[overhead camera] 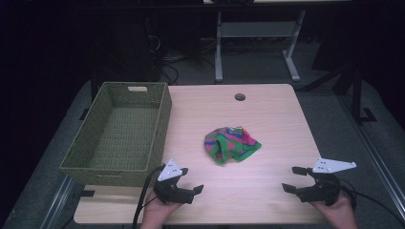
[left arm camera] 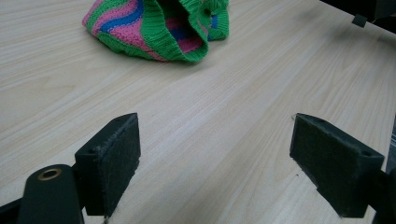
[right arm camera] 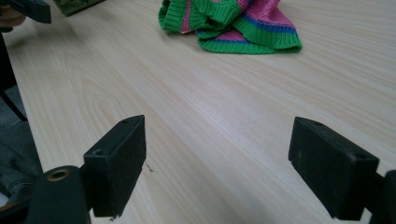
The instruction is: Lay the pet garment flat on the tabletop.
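Near the front edge of the surface (overhead camera: 267,114), the left gripper (overhead camera: 185,180) and right gripper (overhead camera: 295,178) hovered with jaws apart, empty. Beyond them the crumpled knitted cloth (overhead camera: 231,143) lay mid-surface, right of the woven basket (overhead camera: 157,119). A good grasp probably meant approaching low and pinching its thick ribbed hem.

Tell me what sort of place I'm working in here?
Probably a lab or workshop test station: a plain wooden table with a cable hole, another workbench's metal legs behind, loose cables on a grey floor.
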Demonstrator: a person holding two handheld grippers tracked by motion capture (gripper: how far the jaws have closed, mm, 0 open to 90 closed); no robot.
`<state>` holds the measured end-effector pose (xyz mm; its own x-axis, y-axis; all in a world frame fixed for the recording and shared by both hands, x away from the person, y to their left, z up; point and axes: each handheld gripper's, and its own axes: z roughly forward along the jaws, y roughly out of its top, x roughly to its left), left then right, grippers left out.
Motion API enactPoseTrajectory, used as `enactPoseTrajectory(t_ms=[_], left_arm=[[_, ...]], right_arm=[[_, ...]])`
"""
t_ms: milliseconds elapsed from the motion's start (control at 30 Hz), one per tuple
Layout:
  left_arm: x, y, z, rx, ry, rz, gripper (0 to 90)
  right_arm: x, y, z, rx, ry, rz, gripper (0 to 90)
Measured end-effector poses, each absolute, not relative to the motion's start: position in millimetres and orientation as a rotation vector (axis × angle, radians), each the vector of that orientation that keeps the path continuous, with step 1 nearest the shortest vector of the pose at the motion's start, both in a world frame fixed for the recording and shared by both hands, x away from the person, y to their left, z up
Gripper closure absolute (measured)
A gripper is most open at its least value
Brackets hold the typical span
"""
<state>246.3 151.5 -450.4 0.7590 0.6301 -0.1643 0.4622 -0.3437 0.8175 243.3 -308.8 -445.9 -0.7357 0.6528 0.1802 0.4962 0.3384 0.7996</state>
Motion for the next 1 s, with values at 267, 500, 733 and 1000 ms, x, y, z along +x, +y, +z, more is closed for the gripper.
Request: enactPoseTrajectory(t_ms=[267, 500, 733, 1000], left_arm=[[249, 152, -452, 1.994, 0.836, 0.207, 15.8], [248, 152, -452, 2.000, 0.826, 0.209, 15.8], [247, 152, -451, 1.998, 0.819, 0.216, 15.8], [247, 152, -451, 1.995, 0.823, 0.220, 15.8]], right_arm=[[259, -294, -431, 0.995, 2.483, 1.330, 18.6], [278, -281, -419, 0.966, 2.555, 1.303, 18.7], [300, -270, -415, 0.952, 2.614, 1.276, 18.5], [314, -253, -403, 0.897, 2.635, 1.274, 18.5]])
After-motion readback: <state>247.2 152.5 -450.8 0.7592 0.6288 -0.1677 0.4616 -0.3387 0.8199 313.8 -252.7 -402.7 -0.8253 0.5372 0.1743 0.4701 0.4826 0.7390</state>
